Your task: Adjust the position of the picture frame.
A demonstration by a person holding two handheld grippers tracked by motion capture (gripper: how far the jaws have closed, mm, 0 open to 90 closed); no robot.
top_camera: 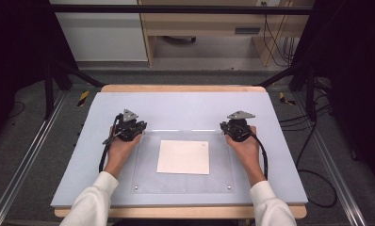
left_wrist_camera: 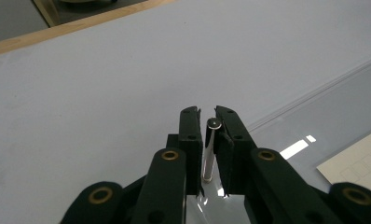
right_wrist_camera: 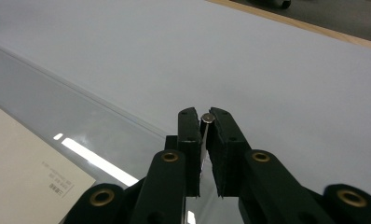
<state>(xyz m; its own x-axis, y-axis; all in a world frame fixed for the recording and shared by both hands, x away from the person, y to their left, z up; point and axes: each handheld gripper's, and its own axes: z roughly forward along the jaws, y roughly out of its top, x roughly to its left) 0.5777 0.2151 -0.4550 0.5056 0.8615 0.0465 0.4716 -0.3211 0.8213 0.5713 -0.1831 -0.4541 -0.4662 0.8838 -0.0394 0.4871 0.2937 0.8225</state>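
Left hand-held gripper [left_wrist_camera: 208,122] and right hand-held gripper [right_wrist_camera: 205,122] pinching clear sheet [top_camera: 148,181] corners, grey tabletop [top_camera: 185,106], dark room

I am working in a lab-style recording bay: black metal framing [top_camera: 176,9] surrounds a grey-topped table [top_camera: 176,106], cables [top_camera: 313,183] trail over grey carpet [top_camera: 30,165], and plain wooden furniture [top_camera: 204,28] stands behind.

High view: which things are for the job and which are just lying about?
For the job: clear flat plastic sheet; left tongs, right tongs, both clamping its far corners; white square paper.
Just lying about: black floor cables, striped yellow-black tape.
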